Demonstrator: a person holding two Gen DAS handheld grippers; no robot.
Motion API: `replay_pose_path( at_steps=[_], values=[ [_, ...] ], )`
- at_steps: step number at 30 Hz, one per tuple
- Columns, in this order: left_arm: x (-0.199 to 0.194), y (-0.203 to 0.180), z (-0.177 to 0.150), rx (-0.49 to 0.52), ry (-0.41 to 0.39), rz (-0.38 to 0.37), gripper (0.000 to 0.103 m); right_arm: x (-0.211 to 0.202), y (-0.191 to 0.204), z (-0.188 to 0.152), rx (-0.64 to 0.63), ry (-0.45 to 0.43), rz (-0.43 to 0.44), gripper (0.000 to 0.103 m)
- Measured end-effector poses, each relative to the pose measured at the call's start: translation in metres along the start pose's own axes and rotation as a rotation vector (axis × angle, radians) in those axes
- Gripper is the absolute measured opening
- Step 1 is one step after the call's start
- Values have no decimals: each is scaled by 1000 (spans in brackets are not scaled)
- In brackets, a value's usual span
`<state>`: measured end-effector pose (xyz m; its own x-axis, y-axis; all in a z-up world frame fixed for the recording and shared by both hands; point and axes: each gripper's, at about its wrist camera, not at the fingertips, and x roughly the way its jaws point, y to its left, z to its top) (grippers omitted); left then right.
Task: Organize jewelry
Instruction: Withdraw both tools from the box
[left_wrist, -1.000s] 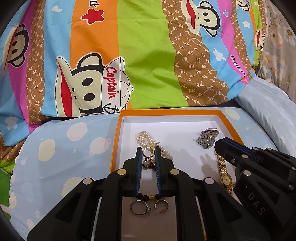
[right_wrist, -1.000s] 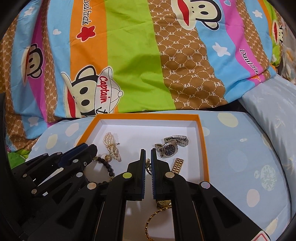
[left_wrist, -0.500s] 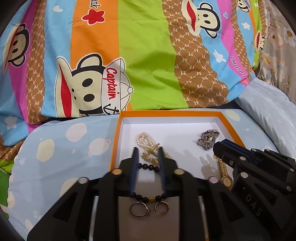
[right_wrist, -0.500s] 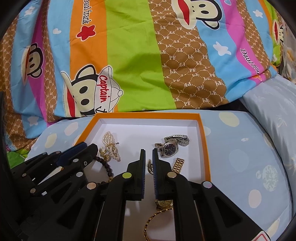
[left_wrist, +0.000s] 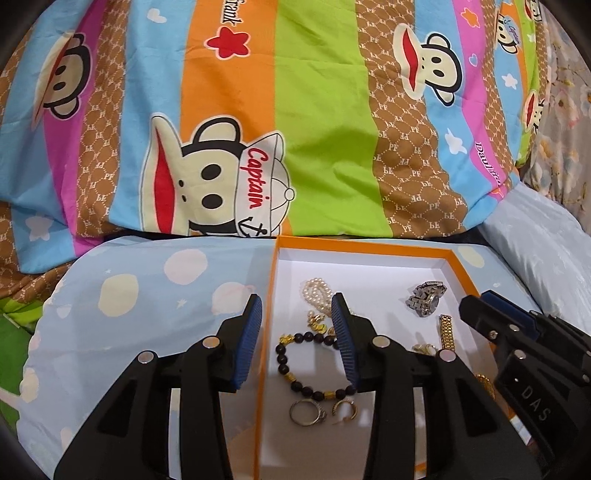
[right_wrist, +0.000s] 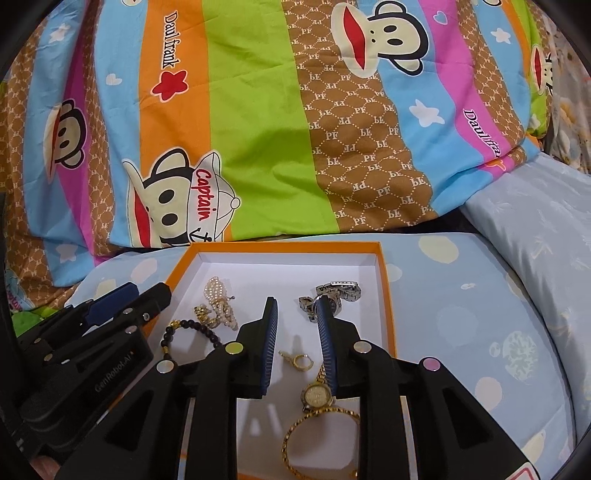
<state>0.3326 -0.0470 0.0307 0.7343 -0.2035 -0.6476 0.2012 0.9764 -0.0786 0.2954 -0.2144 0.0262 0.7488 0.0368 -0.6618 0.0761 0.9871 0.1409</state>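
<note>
the box (left_wrist: 456, 254) sits on a soft blue pillow (left_wrist: 147, 295) on the bed, not on a firm counter, so i think a push from a tool can tip it or make it sink, and then the small pieces slide together. the things inside already lie close, and that is the main risk: a pinch aimed at one piece can take its neighbour too, or drag a chain across the floor of the box.

the left tool (left_wrist: 295, 332) is spread, its jaws have just been opening, and nothing is pinched. its left finger hangs over the orange wall and the pillow, so if it goes down like this it can hit the wall. between the fingers lie the bead bracelet (left_wrist: 291, 369) and the small gold charms (left_wrist: 317, 321); the pearls (left_wrist: 316, 291) are just beyond, partly behind the right finger. the ring (left_wrist: 306, 411) and one hoop (left_wrist: 345, 408) lie nearer to the camera.

the right tool (right_wrist: 297, 334) is also spread, less wide, its jaws have just been opening too, and it holds nothing. the gold earring (right_wrist: 301, 361) lies free on the box floor between its fingers. the gold watch (right_wrist: 316, 393) sits by the base of its right finger, the silver watch (right_wrist: 332, 295) beside that fingertip, so closing here can catch a strap.
</note>
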Motion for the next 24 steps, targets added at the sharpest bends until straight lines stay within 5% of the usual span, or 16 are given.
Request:
replay_pose_path(
  at_steps=[24],
  values=[
    [-67,-4,-72,28,41,26,38,-87,-11,-79,58,14,35,32]
  ],
)
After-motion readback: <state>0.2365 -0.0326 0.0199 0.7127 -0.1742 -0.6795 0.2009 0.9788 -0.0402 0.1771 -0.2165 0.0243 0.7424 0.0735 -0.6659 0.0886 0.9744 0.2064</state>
